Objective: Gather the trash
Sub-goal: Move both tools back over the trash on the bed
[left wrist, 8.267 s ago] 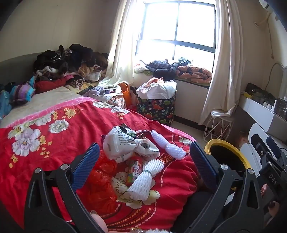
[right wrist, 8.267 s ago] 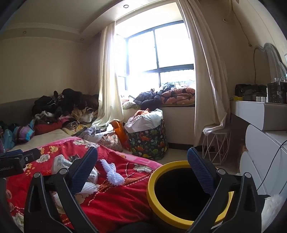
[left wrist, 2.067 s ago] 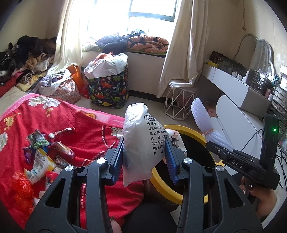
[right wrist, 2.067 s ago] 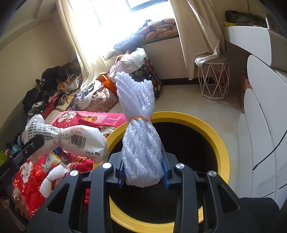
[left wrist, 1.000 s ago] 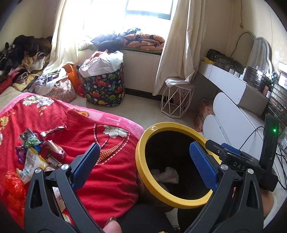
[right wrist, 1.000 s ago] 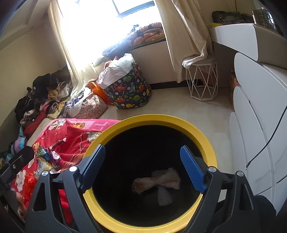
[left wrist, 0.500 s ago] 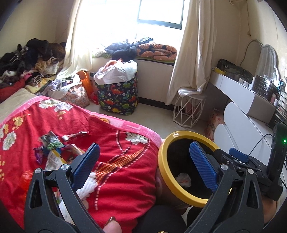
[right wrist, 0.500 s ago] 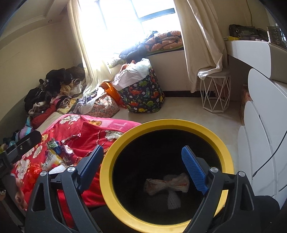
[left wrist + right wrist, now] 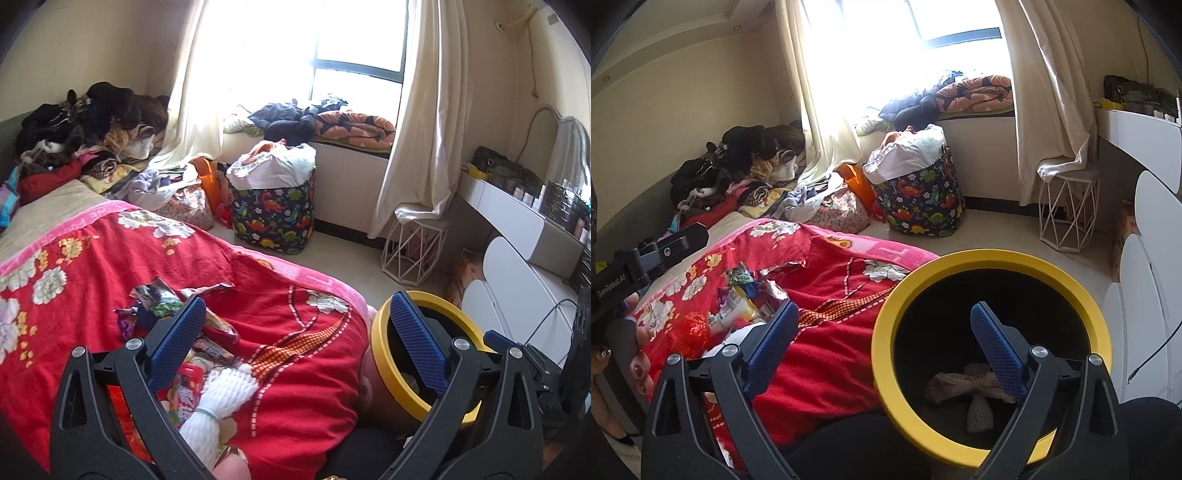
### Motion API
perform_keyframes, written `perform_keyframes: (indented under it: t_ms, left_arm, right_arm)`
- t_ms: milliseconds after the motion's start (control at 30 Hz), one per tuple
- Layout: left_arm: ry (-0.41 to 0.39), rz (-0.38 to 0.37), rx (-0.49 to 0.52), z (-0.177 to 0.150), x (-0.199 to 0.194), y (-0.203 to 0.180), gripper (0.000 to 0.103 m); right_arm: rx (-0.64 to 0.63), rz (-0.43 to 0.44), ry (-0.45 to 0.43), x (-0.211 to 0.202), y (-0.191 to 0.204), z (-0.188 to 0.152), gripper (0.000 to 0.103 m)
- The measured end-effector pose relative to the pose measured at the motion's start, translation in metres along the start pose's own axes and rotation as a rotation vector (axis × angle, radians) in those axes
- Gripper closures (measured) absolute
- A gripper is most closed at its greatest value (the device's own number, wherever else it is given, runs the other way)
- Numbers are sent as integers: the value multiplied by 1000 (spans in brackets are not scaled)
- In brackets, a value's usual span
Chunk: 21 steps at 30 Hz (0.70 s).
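Observation:
A yellow-rimmed black bin (image 9: 991, 260) stands beside the bed, with a white bag and a foam net (image 9: 979, 413) at its bottom. Snack wrappers (image 9: 162, 299), a red can (image 9: 186, 395) and a white foam net (image 9: 218, 402) lie on the red flowered blanket (image 9: 295, 350). My left gripper (image 9: 295, 332) is open and empty above the blanket, with the foam net just below its left finger. My right gripper (image 9: 882, 341) is empty, its jaws opening wide, one finger over the bed's edge and the other over the bin. In the left wrist view the bin (image 9: 384, 365) shows at lower right.
A dinosaur-print hamper (image 9: 273, 218) full of laundry stands on the floor by the window. A white wire stool (image 9: 412, 251) and white drawers (image 9: 517, 280) are on the right. Clothes are piled at the bed's head (image 9: 85, 125). A hand (image 9: 639, 362) holds the left tool.
Both grippers have swung left, away from the bin and toward the bed. The trash on the blanket has come closer under the left gripper. The right jaws have spread a little.

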State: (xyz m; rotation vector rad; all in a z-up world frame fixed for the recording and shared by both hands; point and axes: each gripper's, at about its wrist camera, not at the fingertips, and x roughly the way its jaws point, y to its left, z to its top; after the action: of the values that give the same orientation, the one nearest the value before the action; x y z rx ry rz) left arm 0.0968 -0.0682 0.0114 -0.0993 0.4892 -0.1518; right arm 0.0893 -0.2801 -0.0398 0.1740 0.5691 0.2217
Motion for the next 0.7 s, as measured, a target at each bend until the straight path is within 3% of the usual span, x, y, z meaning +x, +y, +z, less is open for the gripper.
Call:
perform_keyframes:
  t_ms: [700]
  left_arm:
    - [-45, 100, -68, -1, -24, 60, 11]
  right_arm:
    - [-128, 94, 33, 11, 72, 5, 8]
